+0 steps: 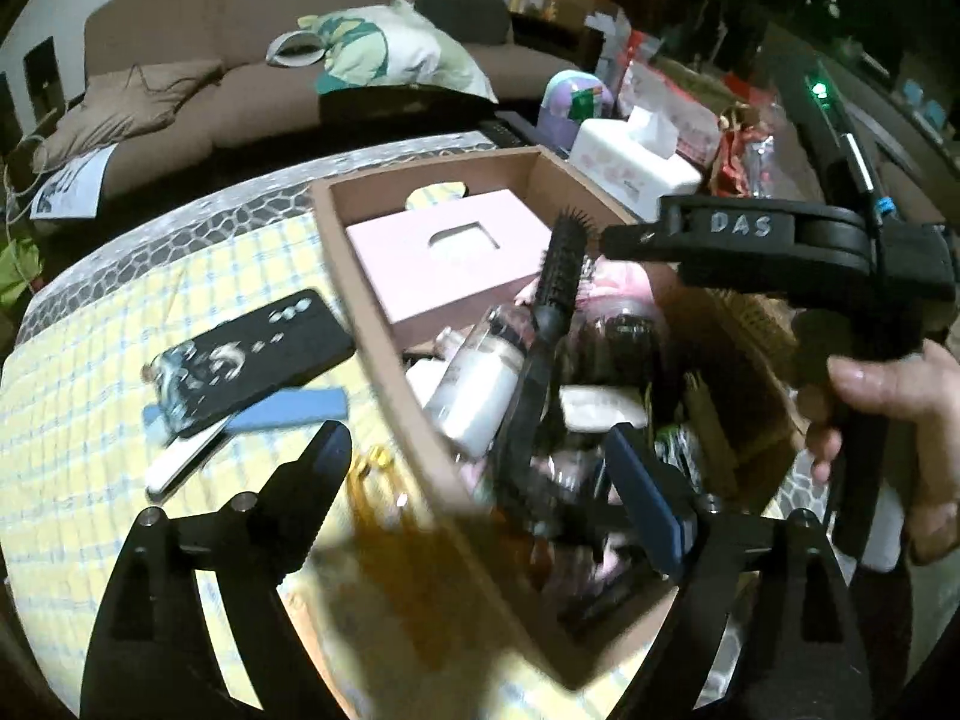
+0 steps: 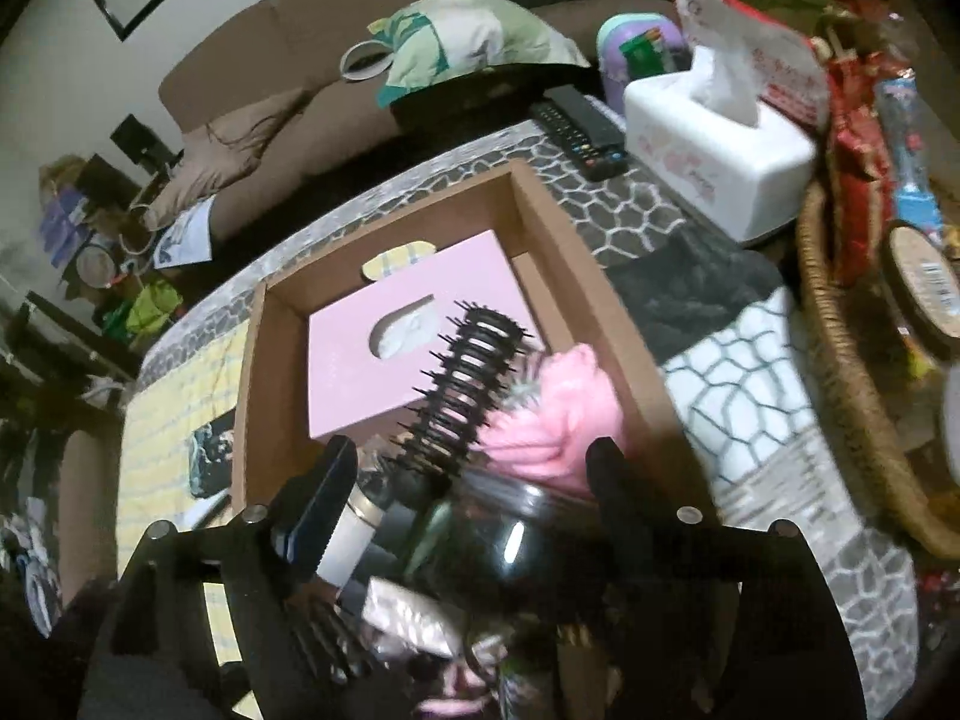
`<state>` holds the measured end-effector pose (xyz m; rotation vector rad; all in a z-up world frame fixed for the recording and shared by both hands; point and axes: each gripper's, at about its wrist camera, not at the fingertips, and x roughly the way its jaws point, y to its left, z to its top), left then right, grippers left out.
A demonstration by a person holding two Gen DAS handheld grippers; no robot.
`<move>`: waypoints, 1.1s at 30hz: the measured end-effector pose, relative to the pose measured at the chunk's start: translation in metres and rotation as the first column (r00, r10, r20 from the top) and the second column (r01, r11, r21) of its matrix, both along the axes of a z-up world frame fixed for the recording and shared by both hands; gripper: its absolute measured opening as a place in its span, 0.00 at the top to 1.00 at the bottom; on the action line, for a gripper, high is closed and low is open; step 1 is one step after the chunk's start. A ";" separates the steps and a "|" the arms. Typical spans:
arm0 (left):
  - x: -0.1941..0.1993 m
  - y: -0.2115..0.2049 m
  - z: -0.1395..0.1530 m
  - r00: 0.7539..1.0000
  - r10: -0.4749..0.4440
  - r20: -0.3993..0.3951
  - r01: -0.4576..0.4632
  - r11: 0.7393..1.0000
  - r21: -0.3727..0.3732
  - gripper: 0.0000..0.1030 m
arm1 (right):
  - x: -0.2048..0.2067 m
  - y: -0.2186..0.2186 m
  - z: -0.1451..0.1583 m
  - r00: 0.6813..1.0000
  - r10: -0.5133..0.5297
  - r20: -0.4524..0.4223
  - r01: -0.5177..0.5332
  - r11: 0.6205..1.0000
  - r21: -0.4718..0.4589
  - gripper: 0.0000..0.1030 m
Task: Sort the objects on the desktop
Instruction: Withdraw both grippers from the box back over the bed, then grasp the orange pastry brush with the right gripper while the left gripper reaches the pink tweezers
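An open cardboard box [image 1: 384, 354] stands on the yellow checked cloth. It holds a pink box [image 1: 456, 264], a black round hairbrush [image 1: 561, 276], a white bottle [image 1: 480, 396], a pink cloth [image 2: 552, 420] and other blurred items. My left gripper [image 1: 477, 444] is open and straddles the box's left wall. My right gripper [image 2: 471, 456] is open low over the box, with a dark glossy jar [image 2: 510, 528] lying between its fingers. In the left wrist view the right gripper [image 1: 618, 243] reaches in from the right, held by a hand [image 1: 888, 396].
Left of the box lie a black patterned case [image 1: 252, 354], a blue file block [image 1: 294, 408], a white file [image 1: 186, 462] and a gold clip [image 1: 378, 462]. Behind it are a remote [image 2: 582, 126] and a white tissue box [image 2: 720, 144]. A wicker basket [image 2: 852, 390] stands right.
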<state>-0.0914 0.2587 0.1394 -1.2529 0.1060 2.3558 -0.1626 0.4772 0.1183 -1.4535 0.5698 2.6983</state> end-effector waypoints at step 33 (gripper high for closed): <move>0.125 -0.249 -0.093 0.916 0.389 0.103 -0.388 0.921 -0.031 0.02 | 0.139 -0.253 -0.059 0.882 0.470 -0.023 -0.471 0.882 -0.028 0.43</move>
